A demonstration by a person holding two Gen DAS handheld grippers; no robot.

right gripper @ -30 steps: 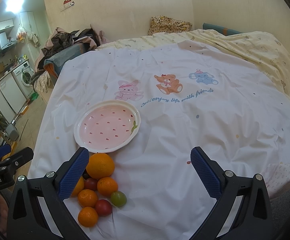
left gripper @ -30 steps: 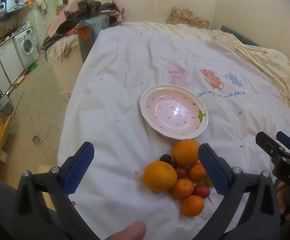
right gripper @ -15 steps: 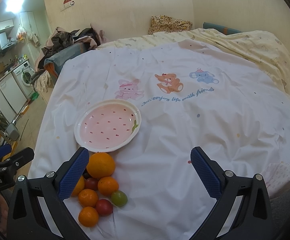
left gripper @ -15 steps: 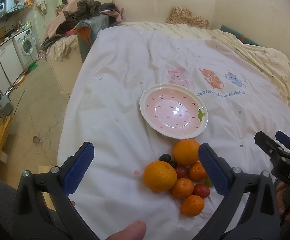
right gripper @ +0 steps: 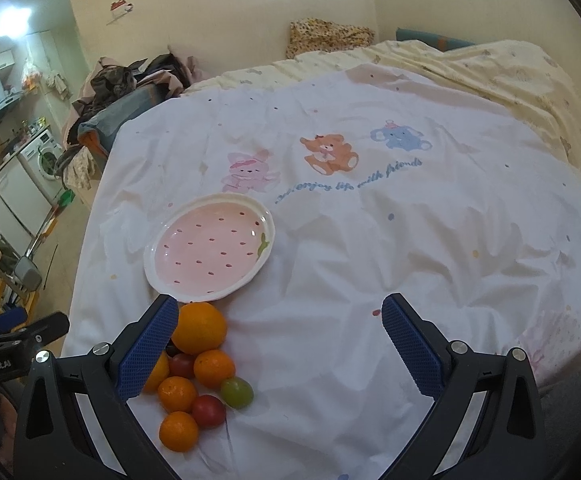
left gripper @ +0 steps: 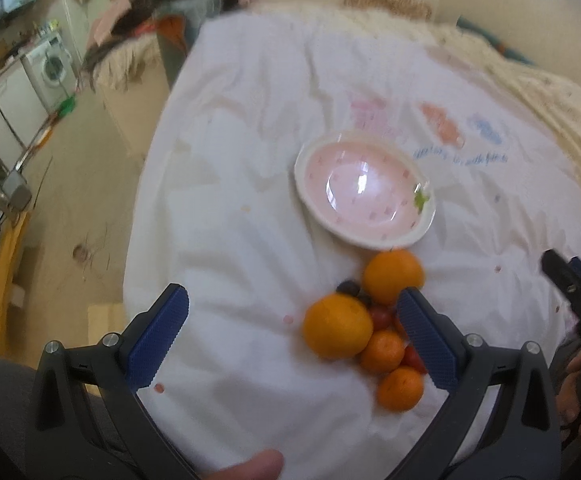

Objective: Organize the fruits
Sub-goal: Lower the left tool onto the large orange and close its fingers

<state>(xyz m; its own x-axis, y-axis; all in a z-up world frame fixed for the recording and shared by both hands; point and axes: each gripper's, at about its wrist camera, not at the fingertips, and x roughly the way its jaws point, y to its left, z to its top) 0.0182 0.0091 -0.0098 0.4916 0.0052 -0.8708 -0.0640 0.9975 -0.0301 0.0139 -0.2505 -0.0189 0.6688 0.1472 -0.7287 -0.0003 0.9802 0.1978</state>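
A pink strawberry-pattern plate point(left gripper: 322, 160) point(right gripper: 162, 236) lies empty on the white bed cover. Just in front of it sits a heap of fruit: two big oranges point(left gripper: 337, 332) point(right gripper: 199, 328), several small mandarins point(left gripper: 399, 388) point(right gripper: 178, 431), red tomatoes point(right gripper: 209, 411), a green grape point(right gripper: 237, 392) and dark grapes point(left gripper: 348, 288). My left gripper point(left gripper: 290, 336) is open and empty, hovering over the left side of the heap. My right gripper point(right gripper: 278, 344) is open and empty, to the right of the heap; it also shows in the left wrist view point(left gripper: 570, 284).
The white cover point(right gripper: 410, 240) with cartoon animals spreads over a bed with a yellow blanket point(right gripper: 510, 76) at the back right. The bed's left edge drops to the floor point(left gripper: 82, 200). Piled clothes point(right gripper: 122, 84) and a washing machine point(right gripper: 44, 156) stand at the far left.
My left gripper has moved forward and down toward the fruit, blurring its view; the heap sits closer between its fingers. The right gripper has hardly moved. Nothing was picked up.
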